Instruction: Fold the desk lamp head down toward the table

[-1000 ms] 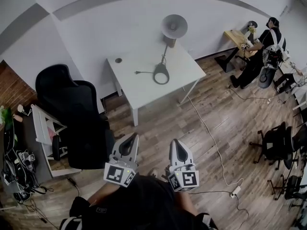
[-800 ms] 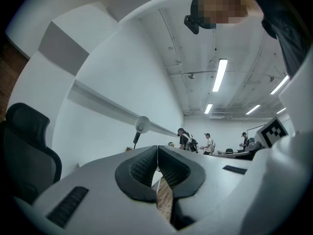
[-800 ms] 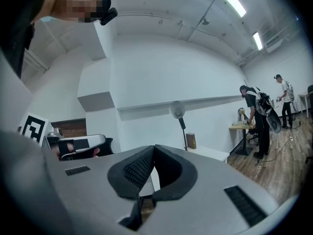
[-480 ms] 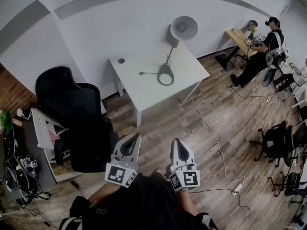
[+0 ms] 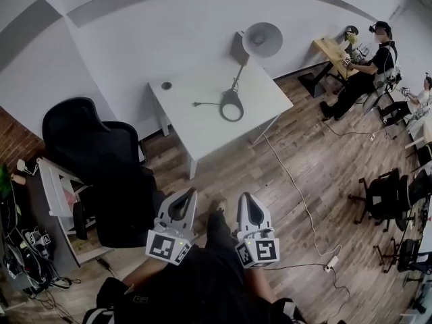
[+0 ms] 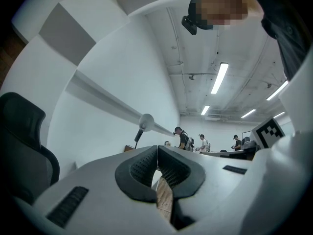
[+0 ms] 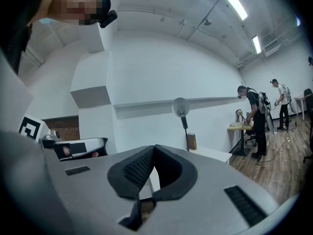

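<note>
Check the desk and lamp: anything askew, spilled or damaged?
Nothing stands out. The lamp stands upright on the desk with its head raised, and no spill or damage shows. The left hand-held gripper and right hand-held gripper are both shut and empty, well short of the desk.

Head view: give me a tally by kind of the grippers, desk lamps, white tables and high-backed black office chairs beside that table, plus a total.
Grippers: 2, the left gripper and the right gripper
Desk lamp: 1
White table: 1
High-backed black office chair: 1
Total: 5
</note>
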A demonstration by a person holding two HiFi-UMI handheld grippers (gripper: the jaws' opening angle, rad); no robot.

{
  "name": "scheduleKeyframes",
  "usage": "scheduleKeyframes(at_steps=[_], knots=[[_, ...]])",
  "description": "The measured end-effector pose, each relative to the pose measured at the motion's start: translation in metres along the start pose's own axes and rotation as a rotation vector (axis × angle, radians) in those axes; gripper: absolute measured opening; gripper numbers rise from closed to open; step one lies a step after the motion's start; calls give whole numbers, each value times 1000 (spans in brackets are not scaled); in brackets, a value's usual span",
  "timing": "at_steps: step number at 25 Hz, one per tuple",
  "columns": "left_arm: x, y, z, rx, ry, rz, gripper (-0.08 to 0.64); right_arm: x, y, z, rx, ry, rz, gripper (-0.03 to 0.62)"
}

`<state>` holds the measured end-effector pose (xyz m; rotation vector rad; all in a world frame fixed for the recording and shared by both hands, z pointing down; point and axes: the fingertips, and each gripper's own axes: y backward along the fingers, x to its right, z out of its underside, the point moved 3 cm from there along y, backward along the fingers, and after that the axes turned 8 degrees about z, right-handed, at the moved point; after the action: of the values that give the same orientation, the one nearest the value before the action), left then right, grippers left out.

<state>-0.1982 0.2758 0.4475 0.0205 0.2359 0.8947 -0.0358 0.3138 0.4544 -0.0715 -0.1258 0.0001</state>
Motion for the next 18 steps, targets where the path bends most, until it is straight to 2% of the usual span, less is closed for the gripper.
scheduleKeyframes(at_steps=[8, 18], knots=[[-25, -48, 3, -4, -13, -46, 28, 30, -60, -4, 3, -4, -35, 14], [-50, -162, -2, 7, -43, -92, 28, 99, -156, -27, 13, -17, -92, 13]])
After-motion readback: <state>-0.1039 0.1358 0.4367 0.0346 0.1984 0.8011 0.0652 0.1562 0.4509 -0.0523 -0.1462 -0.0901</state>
